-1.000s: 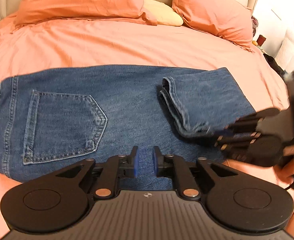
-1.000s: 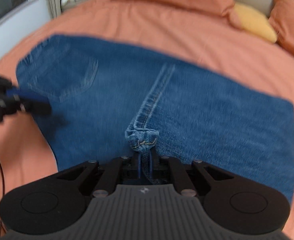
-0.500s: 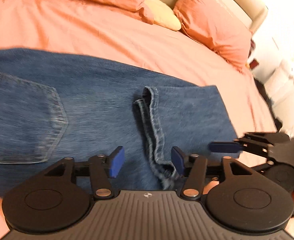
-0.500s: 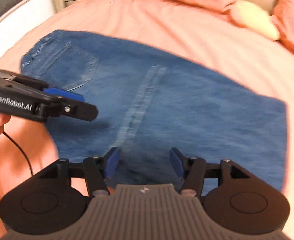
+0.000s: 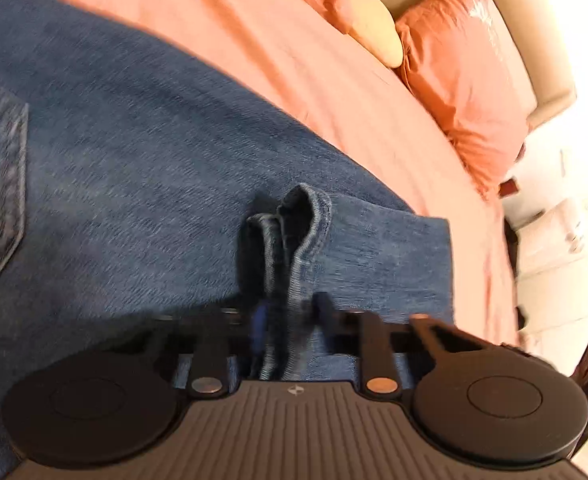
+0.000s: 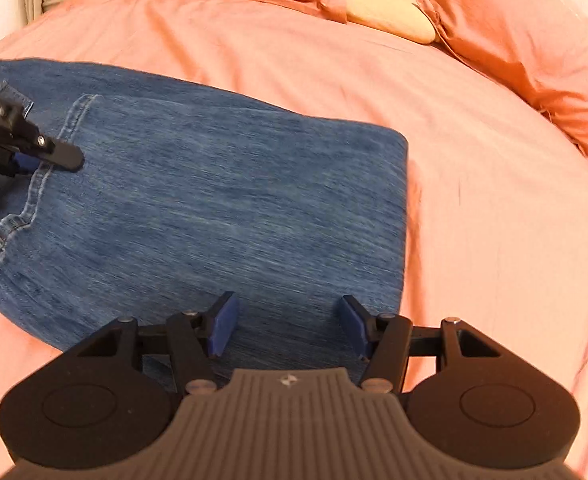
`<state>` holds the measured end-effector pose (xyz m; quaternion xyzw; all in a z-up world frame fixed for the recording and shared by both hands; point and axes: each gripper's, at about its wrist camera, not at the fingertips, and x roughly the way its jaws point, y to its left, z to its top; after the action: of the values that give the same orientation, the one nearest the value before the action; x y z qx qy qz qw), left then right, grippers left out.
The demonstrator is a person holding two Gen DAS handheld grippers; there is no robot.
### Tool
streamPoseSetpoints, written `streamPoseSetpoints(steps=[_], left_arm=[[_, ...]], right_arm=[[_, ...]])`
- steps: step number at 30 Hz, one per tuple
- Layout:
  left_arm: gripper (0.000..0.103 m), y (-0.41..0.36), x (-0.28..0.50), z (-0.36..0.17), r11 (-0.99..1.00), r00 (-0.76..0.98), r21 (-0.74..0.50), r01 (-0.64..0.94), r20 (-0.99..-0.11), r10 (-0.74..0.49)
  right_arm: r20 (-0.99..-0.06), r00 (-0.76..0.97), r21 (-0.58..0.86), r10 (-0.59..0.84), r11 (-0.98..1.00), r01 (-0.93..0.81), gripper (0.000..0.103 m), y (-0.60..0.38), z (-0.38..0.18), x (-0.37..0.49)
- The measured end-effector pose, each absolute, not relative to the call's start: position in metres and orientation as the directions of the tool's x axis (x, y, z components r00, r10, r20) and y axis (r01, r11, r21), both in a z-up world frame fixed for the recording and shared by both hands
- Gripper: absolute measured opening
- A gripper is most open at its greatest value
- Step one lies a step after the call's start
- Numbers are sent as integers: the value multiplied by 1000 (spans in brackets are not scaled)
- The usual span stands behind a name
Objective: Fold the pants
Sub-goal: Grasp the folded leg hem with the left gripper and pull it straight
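Note:
Blue denim pants (image 5: 134,184) lie folded on the orange bed, also in the right wrist view (image 6: 222,208). My left gripper (image 5: 288,316) is closed around the bunched leg hem (image 5: 294,240), which runs between its fingers; the frame is blurred there. In the right wrist view the left gripper (image 6: 34,152) sits at the far left over the hem seam. My right gripper (image 6: 286,326) is open and empty, low over the near edge of the folded denim by its right fold.
The orange bedsheet (image 6: 493,220) spreads right of the pants. Orange pillows (image 6: 533,40) and a yellow cushion (image 6: 385,12) lie at the headboard. White furniture (image 5: 553,240) stands beside the bed on the right.
My left gripper moved forward onto the leg hem and closed on it. My right gripper let go of the hem, opened, and moved right along the pants' near edge.

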<state>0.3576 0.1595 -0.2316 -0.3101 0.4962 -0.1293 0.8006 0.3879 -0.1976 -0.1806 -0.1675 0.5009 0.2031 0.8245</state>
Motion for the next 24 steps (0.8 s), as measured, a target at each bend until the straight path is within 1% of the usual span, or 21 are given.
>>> streamPoseSetpoints(steps=[1, 3, 6, 7, 9, 10, 11, 12, 14, 16, 18, 19, 20, 21, 24], left_arm=[[18, 152, 357, -222, 816, 496, -575, -60, -726, -476], [17, 132, 351, -196, 883, 549, -464, 68, -722, -421], [16, 103, 339, -153, 914, 625, -305, 267, -668, -405], [16, 95, 336, -141, 918, 644, -257, 304, -655, -396], [16, 89, 340, -133, 921, 647, -218, 324, -659, -383], [16, 88, 344, -136, 929, 646, -190, 319, -673, -360], [17, 86, 352, -142, 939, 642, -164, 301, -694, -326], [17, 88, 358, -153, 947, 625, -147, 285, -720, -300], [17, 93, 371, -179, 961, 572, -140, 239, -779, -255], [18, 103, 379, -206, 963, 497, -190, 190, -828, -261], [20, 111, 382, -224, 962, 468, -229, 150, -840, -273], [24, 114, 384, -227, 961, 466, -244, 128, -841, -276], [24, 116, 384, -228, 960, 466, -255, 117, -839, -280], [24, 116, 384, -228, 959, 464, -255, 122, -840, -282], [25, 110, 384, -227, 963, 456, -204, 175, -851, -263]], right_arm=[[-892, 415, -55, 180, 868, -494, 54, -201, -181, 388], [-882, 428, -39, 198, 873, -485, 54, -208, -181, 388], [-863, 456, -38, 215, 875, -484, 53, -219, -177, 386], [-859, 460, -26, 225, 878, -479, 52, -222, -176, 386], [-858, 449, 15, 249, 887, -462, 52, -229, -176, 387], [-862, 440, 34, 254, 893, -449, 48, -230, -177, 389], [-865, 430, 50, 257, 898, -436, 45, -233, -179, 390], [-869, 420, 68, 262, 903, -424, 43, -233, -181, 391], [-871, 410, 88, 269, 908, -409, 42, -235, -184, 391], [-876, 400, 89, 270, 905, -415, 42, -234, -186, 391], [-883, 388, 81, 265, 899, -430, 41, -231, -185, 392], [-884, 387, 75, 262, 898, -434, 36, -230, -183, 394], [-883, 389, 74, 263, 896, -439, 33, -228, -179, 396], [-879, 396, 71, 265, 894, -442, 31, -227, -176, 400], [-859, 455, 14, 233, 901, -434, 28, -224, -169, 420]])
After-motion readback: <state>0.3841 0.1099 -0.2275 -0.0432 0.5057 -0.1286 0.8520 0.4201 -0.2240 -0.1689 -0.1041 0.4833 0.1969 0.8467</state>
